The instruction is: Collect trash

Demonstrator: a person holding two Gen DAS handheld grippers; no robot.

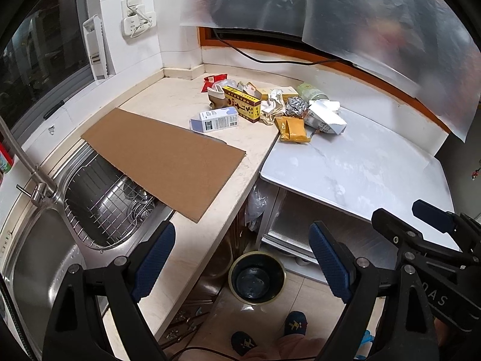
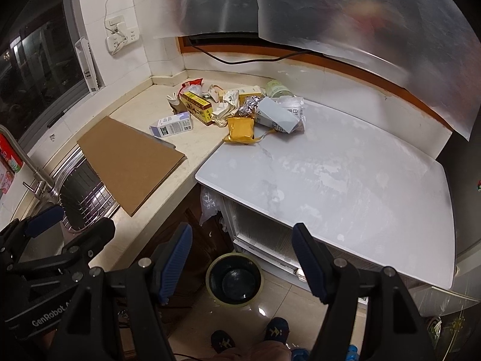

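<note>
At the back corner of the worktop (image 1: 180, 105) lies the trash (image 1: 270, 108): boxes, wrappers and crumpled foil heaped where the cream surface meets the white one. Just beside it rests a cardboard sheet (image 1: 162, 156), overhanging the sink (image 1: 39, 264). Down on the floor stands a dark bin (image 1: 257, 276). Left gripper (image 1: 240, 261) and right gripper (image 2: 240, 264) both hang released, nothing between their fingers

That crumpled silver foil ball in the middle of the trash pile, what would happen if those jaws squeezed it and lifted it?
The foil ball looks crinkled and airy, so it is probably very light and would likely crush further when squeezed. Its creased surface should give some hold, so slipping seems unlikely. Wedged among the white carton and yellow packet, it probably would not roll far if nudged.
</note>
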